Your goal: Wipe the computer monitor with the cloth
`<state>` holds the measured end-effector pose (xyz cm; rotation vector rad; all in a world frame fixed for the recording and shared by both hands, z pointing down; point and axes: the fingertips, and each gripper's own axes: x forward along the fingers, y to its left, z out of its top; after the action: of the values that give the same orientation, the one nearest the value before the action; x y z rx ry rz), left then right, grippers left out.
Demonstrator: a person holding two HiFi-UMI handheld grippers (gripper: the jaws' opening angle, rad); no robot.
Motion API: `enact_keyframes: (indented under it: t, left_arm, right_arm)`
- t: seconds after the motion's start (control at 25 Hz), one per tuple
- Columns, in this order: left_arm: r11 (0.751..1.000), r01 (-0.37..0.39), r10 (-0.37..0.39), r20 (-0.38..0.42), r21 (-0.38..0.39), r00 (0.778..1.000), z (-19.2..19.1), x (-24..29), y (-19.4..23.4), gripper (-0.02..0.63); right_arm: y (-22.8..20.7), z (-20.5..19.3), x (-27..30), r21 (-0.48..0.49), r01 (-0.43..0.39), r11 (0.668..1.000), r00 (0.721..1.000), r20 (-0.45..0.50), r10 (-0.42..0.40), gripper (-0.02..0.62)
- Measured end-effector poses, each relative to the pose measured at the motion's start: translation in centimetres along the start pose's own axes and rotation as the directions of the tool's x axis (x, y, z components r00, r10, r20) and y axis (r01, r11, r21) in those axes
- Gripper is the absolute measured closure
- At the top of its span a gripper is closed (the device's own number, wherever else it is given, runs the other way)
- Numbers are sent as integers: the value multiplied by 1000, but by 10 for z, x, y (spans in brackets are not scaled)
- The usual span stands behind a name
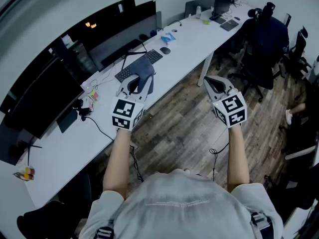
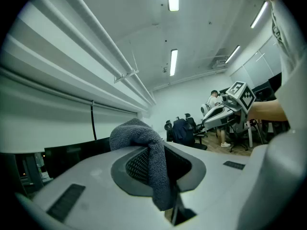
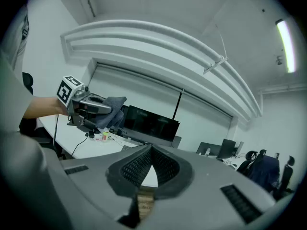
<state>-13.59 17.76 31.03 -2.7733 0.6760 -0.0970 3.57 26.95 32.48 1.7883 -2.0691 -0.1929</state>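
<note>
1. Cloth (image 2: pixel 136 135) first: it's a grey terry rag pinched in the left tongs (image 2: pixel 153 162). The jaws are clamped right down on it. A fat wad bulges out above the tips and a tail hangs down between them.
2. The right tongs (image 3: pixel 151 152) have their ribbed pads pressed together with nothing in them. They hang well off to the right of the left pair, over the wood floor (image 1: pixel 174 123) rather than the desk (image 1: pixel 189 39).
3. Dark screens run along the white desk. The monitor (image 1: pixel 124 31) I'd go for sits ahead of the left tongs, past the keyboard (image 1: pixel 137 63). The cloth is well apart from it, so my guess is no wiping has started.
4. As for handling, the rag looks light, soft and totally floppy, with no stiffness of its own. The nap should keep it from sliding out of the pads.
5. I'd hold it at a fold so a cushion sticks out past the tips. That's pretty much the hold I've got, so I wouldn't regrab.
6. My worry is the screen. It's likely fragile and wobbly on its stand, and hard jaw tips could mark it. I'd lead with the wad and press lightly.
</note>
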Motion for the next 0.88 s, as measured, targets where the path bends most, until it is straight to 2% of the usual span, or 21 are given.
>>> enact_keyframes:
  t: [0.24, 0.4, 0.6, 0.88]
  left_arm:
    - [997, -59, 60, -23, 41, 998, 0, 8, -5, 554]
    - [999, -53, 53, -7, 3, 999, 6, 17, -15, 554]
    - [1000, -10, 10, -6, -17, 1000, 12, 32, -45, 552]
    - [999, -45, 44, -33, -22, 999, 13, 43, -64, 552]
  right_arm:
    - [-15, -1, -6, 19, 6, 1000, 999, 48, -6, 594]
    - [-26, -1, -14, 81, -35, 996, 996, 90, 28, 594]
    - [-46, -19, -22, 33, -28, 999, 998, 54, 26, 594]
    - [-73, -38, -30, 20, -53, 998, 997, 60, 52, 594]
